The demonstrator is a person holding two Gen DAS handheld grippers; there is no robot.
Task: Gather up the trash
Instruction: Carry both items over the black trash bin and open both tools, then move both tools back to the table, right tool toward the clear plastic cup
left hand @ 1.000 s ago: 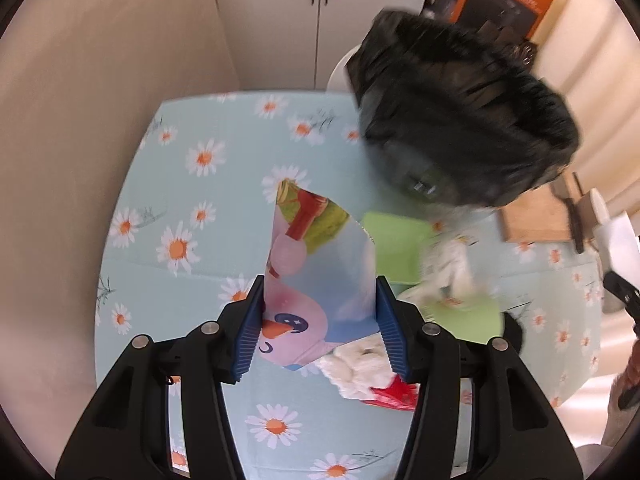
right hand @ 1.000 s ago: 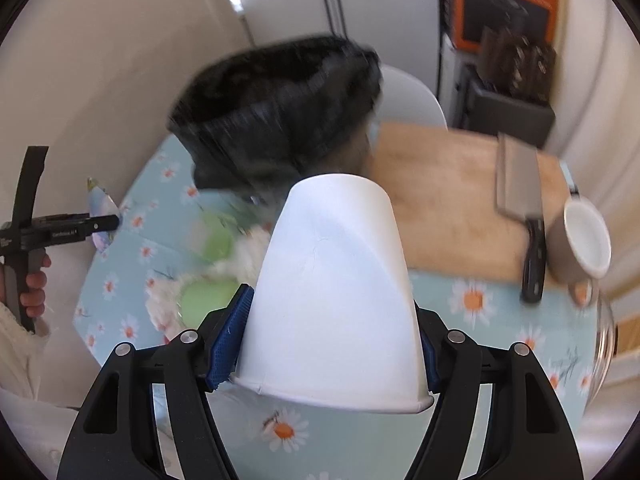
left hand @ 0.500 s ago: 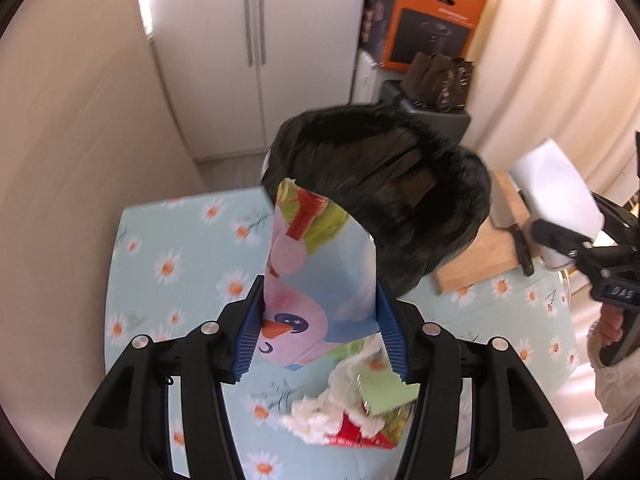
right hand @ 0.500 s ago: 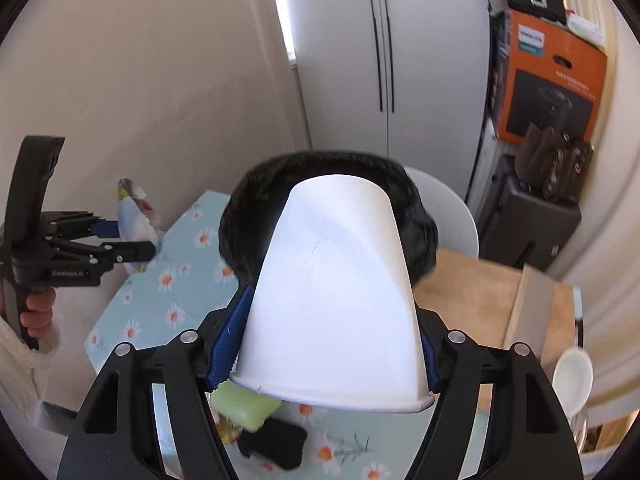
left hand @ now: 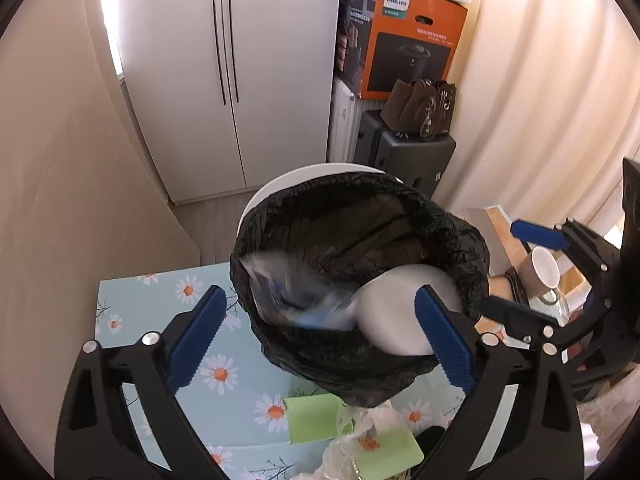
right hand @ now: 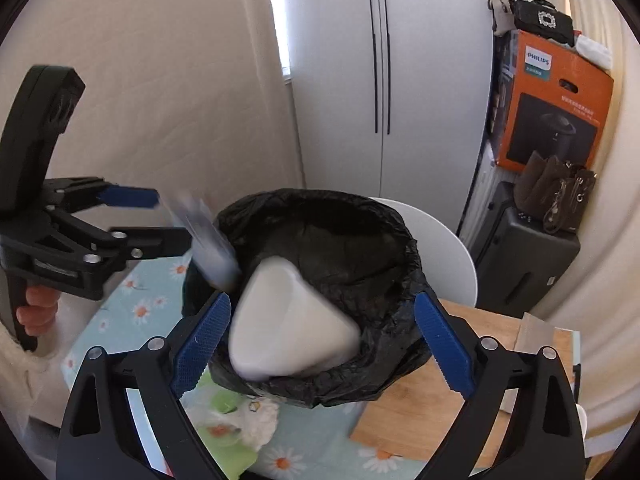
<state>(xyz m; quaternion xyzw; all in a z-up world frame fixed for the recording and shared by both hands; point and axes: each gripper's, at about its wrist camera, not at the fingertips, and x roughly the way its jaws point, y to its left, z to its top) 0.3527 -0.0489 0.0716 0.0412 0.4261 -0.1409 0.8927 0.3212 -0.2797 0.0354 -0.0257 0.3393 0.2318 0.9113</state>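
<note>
left gripper (left hand: 320, 336): jaws opening, nothing pinched | right gripper (right hand: 324, 344): jaws opening, nothing pinched | white paper cup (right hand: 292, 332): loose, over the black trash bag (right hand: 384, 240) | colourful wrapper (left hand: 276, 292): blurry, at the bag's mouth
</note>
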